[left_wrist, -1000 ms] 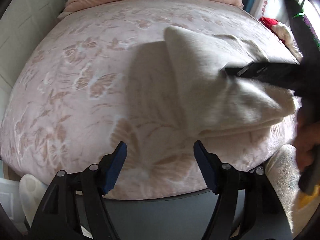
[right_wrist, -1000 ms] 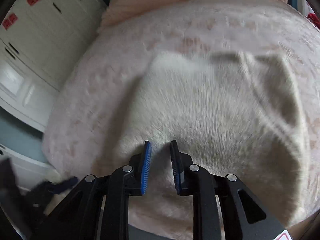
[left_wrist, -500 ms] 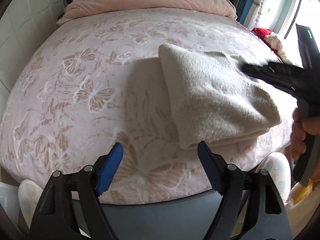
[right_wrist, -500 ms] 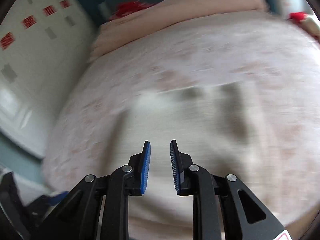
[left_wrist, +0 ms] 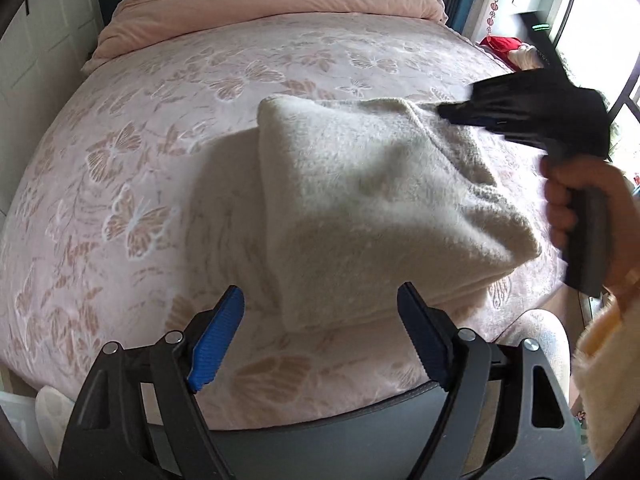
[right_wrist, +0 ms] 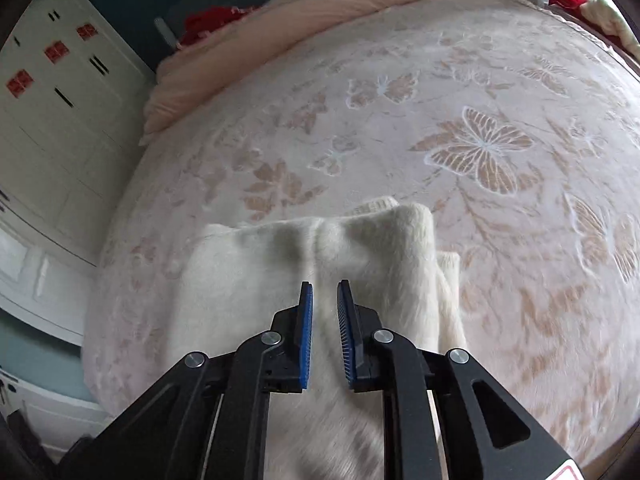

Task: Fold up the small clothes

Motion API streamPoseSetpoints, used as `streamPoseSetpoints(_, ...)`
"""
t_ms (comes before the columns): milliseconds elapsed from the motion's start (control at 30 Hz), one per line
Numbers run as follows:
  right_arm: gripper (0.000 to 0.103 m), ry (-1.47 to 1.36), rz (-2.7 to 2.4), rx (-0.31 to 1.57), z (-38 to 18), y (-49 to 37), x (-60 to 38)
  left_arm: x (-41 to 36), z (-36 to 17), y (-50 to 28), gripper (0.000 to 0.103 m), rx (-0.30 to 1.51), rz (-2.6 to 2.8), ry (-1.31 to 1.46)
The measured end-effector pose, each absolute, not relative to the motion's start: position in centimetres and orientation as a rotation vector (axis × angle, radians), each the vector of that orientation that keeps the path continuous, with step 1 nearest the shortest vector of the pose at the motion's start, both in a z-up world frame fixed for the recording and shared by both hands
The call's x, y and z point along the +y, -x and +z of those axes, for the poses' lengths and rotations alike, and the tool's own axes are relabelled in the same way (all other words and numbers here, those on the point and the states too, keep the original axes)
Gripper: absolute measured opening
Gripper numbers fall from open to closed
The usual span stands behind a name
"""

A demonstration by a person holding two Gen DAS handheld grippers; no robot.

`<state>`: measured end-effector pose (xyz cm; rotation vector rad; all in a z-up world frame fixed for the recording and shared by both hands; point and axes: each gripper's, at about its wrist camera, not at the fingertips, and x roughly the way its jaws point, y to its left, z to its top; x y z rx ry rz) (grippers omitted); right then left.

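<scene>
Cream and fluffy, the small knitted garment (left_wrist: 372,208) lies folded on the bed (left_wrist: 160,168), just ahead of our left claw (left_wrist: 320,334) and a touch to its right, one corner reaching in between the blue pads (left_wrist: 216,340). Our left claw stands wide apart, holding nothing, low over the near edge of the bed. Off to its right we see the right claw (left_wrist: 452,114), blurred and dark, its tip over the far right part of the garment, with our right hand (left_wrist: 576,204) wrapped round the handle below. From the right wrist view, the right claw (right_wrist: 325,308) has its pads (right_wrist: 306,336) drawn close, a narrow gap left between them, and we cannot tell whether any cloth is pinched there; the white knit (right_wrist: 320,280) runs under and ahead of the tips, with a folded edge bunched up just beyond them and a layer poking out to the right. The butterfly-patterned bedspread (right_wrist: 480,148) stretches out ahead of the right claw, a rolled pink quilt (left_wrist: 272,4) sits at the far end beyond both claws, and white cupboards (right_wrist: 60,128) stand off to the left of the right claw.
</scene>
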<state>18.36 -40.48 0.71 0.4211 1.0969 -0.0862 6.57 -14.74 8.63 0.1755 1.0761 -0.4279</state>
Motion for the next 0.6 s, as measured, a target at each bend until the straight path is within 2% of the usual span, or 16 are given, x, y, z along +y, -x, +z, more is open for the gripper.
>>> streamPoseSetpoints(33,0.000,-0.389,-0.131,1.140,-0.8,-19.1,-41.5,-15.0,8.6,-6.7,0.078,1.073,-0.426,-0.183)
streamPoseSetpoints(67,0.000,-0.437,-0.130,1.154,-2.2,-19.4,-42.7,-15.2,8.6,-6.8,0.078,1.074,-0.424,-0.192)
streamPoseSetpoints(167,0.000,-0.558,-0.130,1.065,0.5,-18.0,-44.1,-15.6,8.2,-7.2,0.078,1.081,-0.420,-0.203)
streamPoseSetpoints(200,0.002,-0.522,-0.114,1.039,1.7,-17.6,-43.4,-15.5,8.0,-7.3,0.079,1.087,-0.419,-0.198)
streamPoseSetpoints(233,0.012,-0.493,-0.089,1.021,2.5,-17.3,-42.6,-15.5,7.8,-7.4,0.079,1.094,-0.418,-0.195)
streamPoseSetpoints(333,0.013,-0.394,0.004,1.008,4.2,-16.9,-38.9,-16.0,6.5,-7.8,0.079,1.129,-0.422,-0.187)
streamPoseSetpoints(433,0.020,-0.296,0.012,1.071,2.2,-18.7,-36.1,-16.7,5.7,-7.6,0.079,1.156,-0.427,-0.199)
streamPoseSetpoints(500,0.018,-0.293,-0.024,1.123,-0.8,-20.3,-36.2,-17.1,5.7,-7.3,0.079,1.158,-0.436,-0.208)
streamPoseSetpoints(600,0.016,-0.392,-0.042,1.097,0.7,-19.6,-37.2,-17.4,6.2,-6.8,0.079,1.136,-0.432,-0.231)
